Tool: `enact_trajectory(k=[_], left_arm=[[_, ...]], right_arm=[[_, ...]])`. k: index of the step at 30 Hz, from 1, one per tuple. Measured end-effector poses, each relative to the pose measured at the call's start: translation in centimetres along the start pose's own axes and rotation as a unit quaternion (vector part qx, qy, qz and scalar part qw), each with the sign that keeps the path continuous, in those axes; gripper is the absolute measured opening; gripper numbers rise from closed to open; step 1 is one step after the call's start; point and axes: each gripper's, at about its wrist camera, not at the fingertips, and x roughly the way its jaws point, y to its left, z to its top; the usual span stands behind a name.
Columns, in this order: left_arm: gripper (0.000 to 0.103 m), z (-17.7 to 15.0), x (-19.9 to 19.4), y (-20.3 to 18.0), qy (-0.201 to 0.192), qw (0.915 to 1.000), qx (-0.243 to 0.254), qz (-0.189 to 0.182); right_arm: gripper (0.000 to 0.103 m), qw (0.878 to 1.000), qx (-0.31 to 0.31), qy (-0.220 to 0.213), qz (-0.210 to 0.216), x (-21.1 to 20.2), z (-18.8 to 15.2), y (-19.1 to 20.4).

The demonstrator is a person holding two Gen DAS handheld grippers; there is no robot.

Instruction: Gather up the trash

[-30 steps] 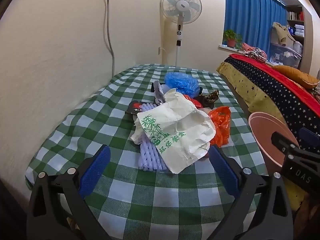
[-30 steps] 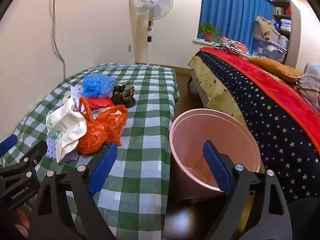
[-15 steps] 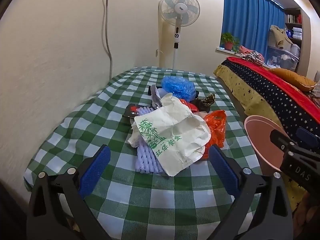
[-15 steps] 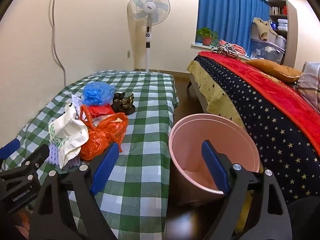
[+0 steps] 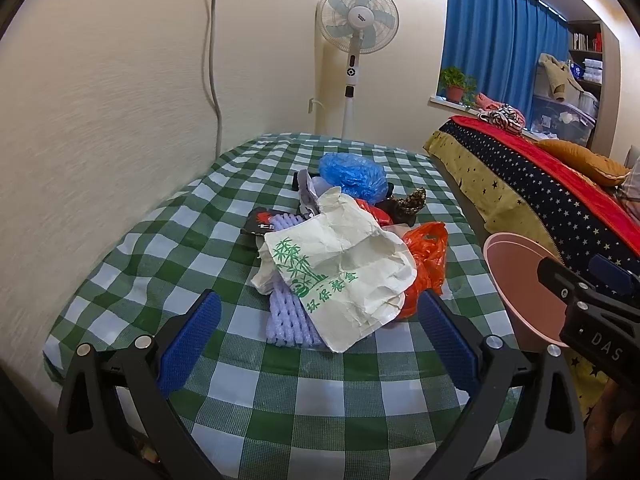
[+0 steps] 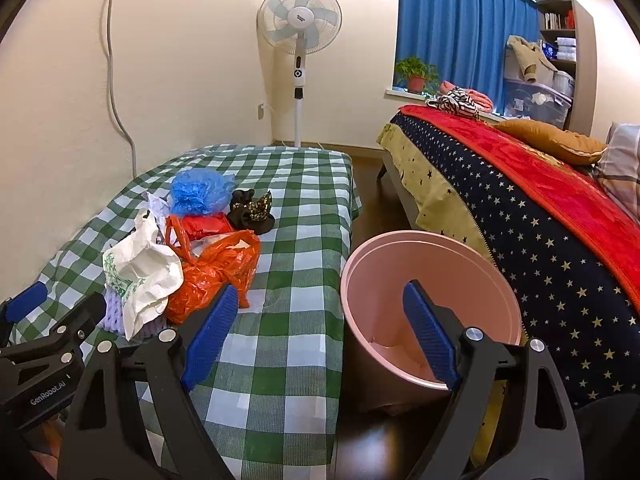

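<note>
A heap of trash lies on the green-checked table (image 5: pixel 160 240). On top is a crumpled white paper bag with green bamboo print (image 5: pixel 340 268) (image 6: pixel 140 272). Around it are an orange plastic bag (image 5: pixel 426 256) (image 6: pixel 216 272), a blue plastic bag (image 5: pixel 352 176) (image 6: pixel 200 190), a purple foam net (image 5: pixel 286 320), a red wrapper (image 6: pixel 204 226) and a black-and-gold scrap (image 6: pixel 252 210). My left gripper (image 5: pixel 318 308) is open, just short of the heap, with nothing between its fingers. My right gripper (image 6: pixel 320 296) is open and empty, over the table's edge beside the pink bin (image 6: pixel 424 248).
The pink bin (image 5: pixel 516 248) stands on the dark floor between the table and a bed with a star-print cover (image 6: pixel 520 200). A standing fan (image 5: pixel 357 20) is in the far corner. The wall runs along the table's left side.
The left gripper has drawn back a little from the heap, which now looks slightly smaller and farther. The right gripper has kept still. Both stay open.
</note>
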Motion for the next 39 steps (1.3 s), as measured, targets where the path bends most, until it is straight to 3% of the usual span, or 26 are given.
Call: enact_trajectory(k=[17, 39], left_arm=[[0.095, 0.02, -0.32, -0.23, -0.002, 1.0, -0.004, -0.002], [0.095, 0.0, -0.26, -0.05, -0.002, 1.0, -0.005, -0.003]], right_arm=[[0.083, 1.0, -0.003, -0.002, 0.007, -0.06, 0.14, 0.32], [0.073, 1.0, 0.0, -0.001, 0.015, 0.07, 0.15, 0.42]])
